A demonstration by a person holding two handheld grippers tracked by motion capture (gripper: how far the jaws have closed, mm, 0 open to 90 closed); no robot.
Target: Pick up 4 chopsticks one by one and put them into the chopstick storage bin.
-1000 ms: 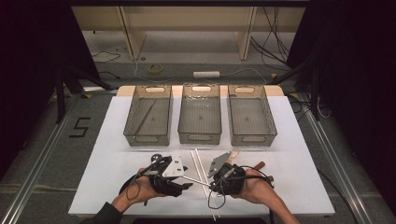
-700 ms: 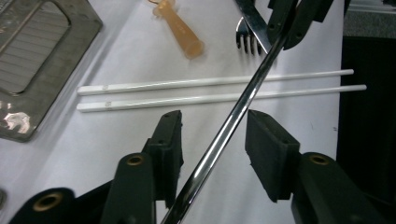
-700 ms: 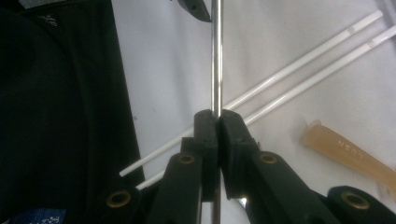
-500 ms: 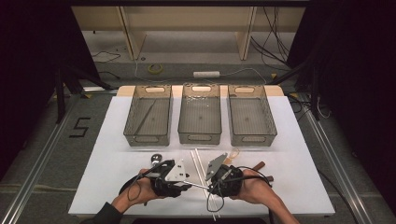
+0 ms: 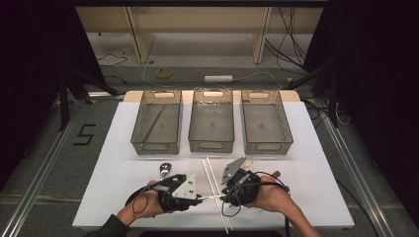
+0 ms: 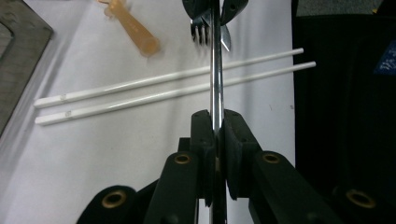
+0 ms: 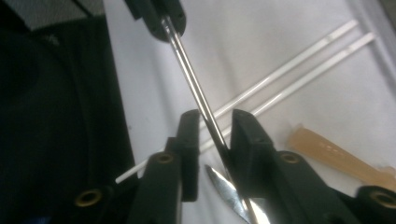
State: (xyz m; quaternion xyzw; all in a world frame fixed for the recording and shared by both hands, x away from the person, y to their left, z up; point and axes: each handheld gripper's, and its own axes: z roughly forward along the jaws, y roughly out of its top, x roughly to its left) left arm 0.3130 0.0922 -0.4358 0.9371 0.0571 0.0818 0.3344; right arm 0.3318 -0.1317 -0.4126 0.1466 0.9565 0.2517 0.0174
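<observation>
Near the front edge of the white table [image 5: 316, 197], between the person's two hands, a metal fork [image 6: 215, 70] hangs level above the surface, its handle spanning the gap from one gripper to the other. The left gripper [image 6: 215, 128] has just been closing, and its black pads now pinch the fork's thin handle tight, with no gap visible beside the metal. The right gripper [image 7: 212, 128] has just been opening: its jaws stand apart, with the fork's handle running slantwise through the space between them (it seems to graze one pad, though I cannot tell for sure). From the left gripper view, the tines show at the far end, up against the other gripper's jaws. Under the fork lie two white chopsticks [image 6: 163, 91], side by side on the table, and a pale orange utensil handle [image 6: 135, 32] rests beyond them. Farther back, three mesh baskets [image 5: 212, 123] stand in a row, and a metal spoon [image 5: 164, 170] lies just in front of the left one.
</observation>
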